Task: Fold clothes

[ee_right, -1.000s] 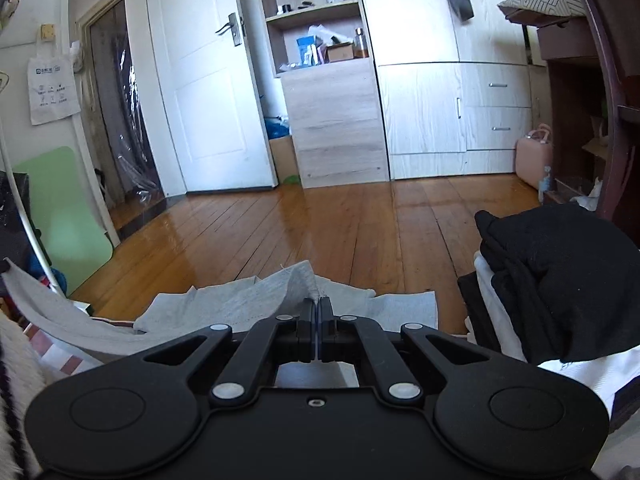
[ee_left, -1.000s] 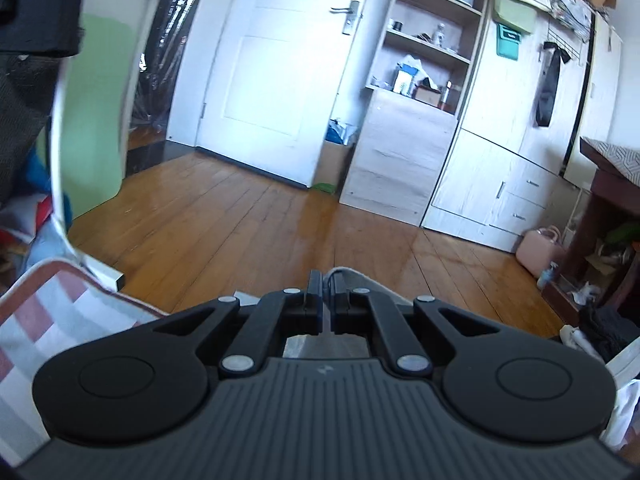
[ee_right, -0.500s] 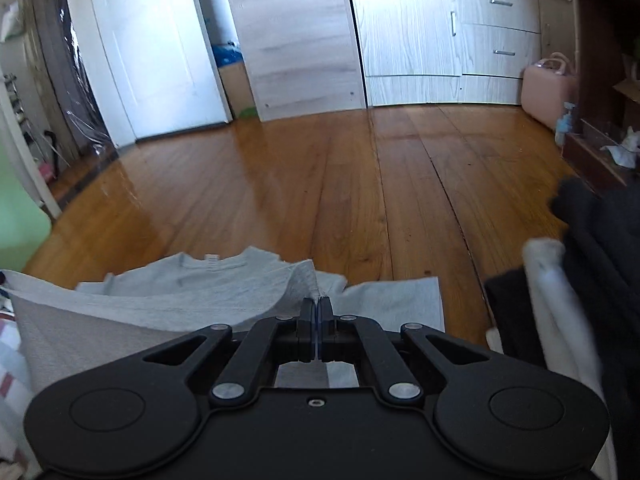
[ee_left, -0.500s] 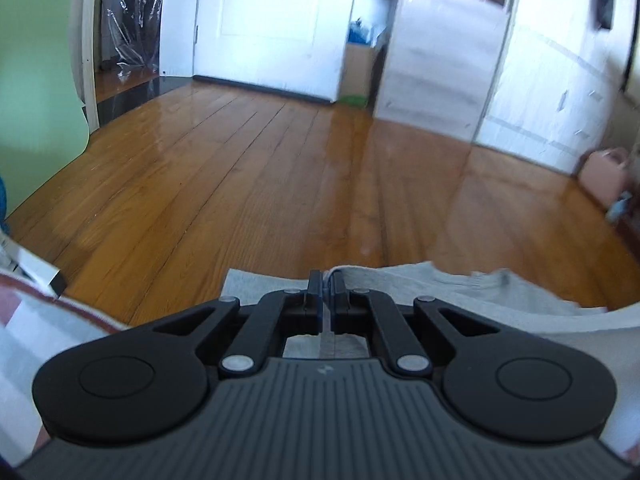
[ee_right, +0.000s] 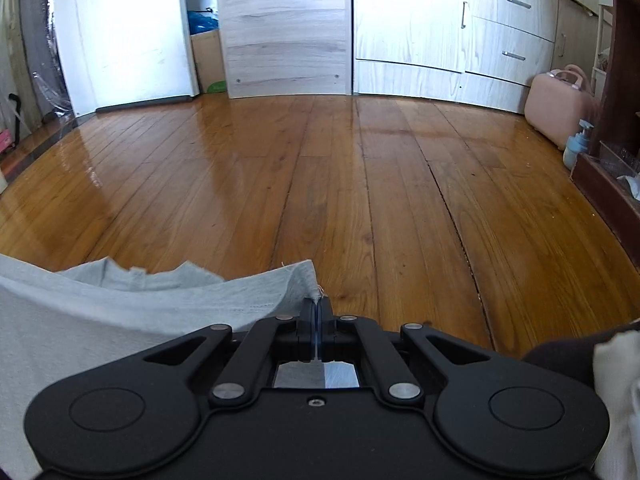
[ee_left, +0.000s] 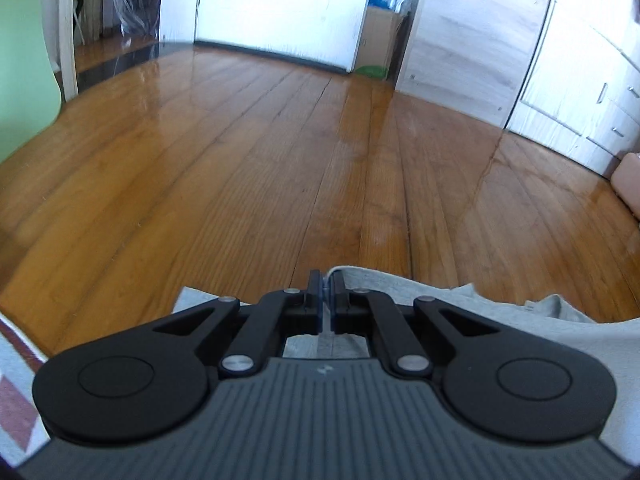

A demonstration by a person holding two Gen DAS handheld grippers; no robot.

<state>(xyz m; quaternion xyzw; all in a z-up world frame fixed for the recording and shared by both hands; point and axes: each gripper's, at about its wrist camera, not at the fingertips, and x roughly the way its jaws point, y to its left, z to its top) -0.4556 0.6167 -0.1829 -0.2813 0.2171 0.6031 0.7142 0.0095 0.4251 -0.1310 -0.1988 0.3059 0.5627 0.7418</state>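
Observation:
A light grey T-shirt (ee_right: 120, 312) is stretched between my two grippers. My right gripper (ee_right: 316, 306) is shut on the shirt's edge, and the cloth runs off to the left with the collar (ee_right: 136, 274) showing behind it. In the left wrist view the same grey T-shirt (ee_left: 500, 312) spreads to the right, and my left gripper (ee_left: 326, 280) is shut on its edge. Both grippers point forward and down over the wooden floor (ee_right: 360, 184). The cloth under both grippers is hidden by their bodies.
A checked red-and-white cloth (ee_left: 16, 392) lies at the lower left. Dark and white clothes (ee_right: 600, 360) are piled at the right. A pink case (ee_right: 556, 100), a blue pump bottle (ee_right: 578, 148), dark wooden furniture (ee_right: 616, 92), pale cabinets (ee_right: 440, 24) and a white door (ee_left: 276, 4) ring the floor.
Both grippers have tipped downward and moved forward with the shirt; the views now show mostly floor. The shirt's held edge sits lower and the clothes pile has slid to the right edge.

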